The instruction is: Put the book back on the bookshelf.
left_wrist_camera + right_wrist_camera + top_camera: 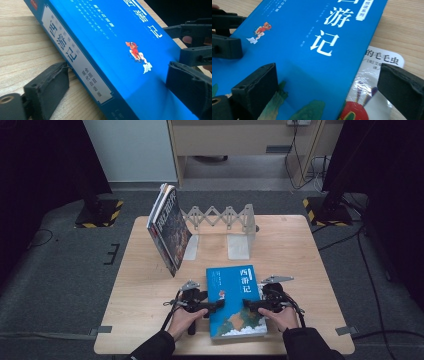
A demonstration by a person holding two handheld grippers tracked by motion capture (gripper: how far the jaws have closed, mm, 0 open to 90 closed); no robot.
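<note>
A blue hardcover book (235,297) with white Chinese title characters lies flat near the table's front edge. My left gripper (219,304) comes in from the left and stands open astride the book's spine side (75,62). One pad (47,86) is beside the spine over the wood, the other over the cover. My right gripper (247,304) is open across the book's right edge (352,82), with one pad (257,86) on the blue cover. Its other pad hangs above a thin plastic-wrapped picture book (372,85) that lies under the blue one.
Several books (169,227) lean at the back left against a white expanding bookend rack (225,220). The wooden table (300,255) has bare surface at right and left. Dark stands and cables sit on the floor beyond.
</note>
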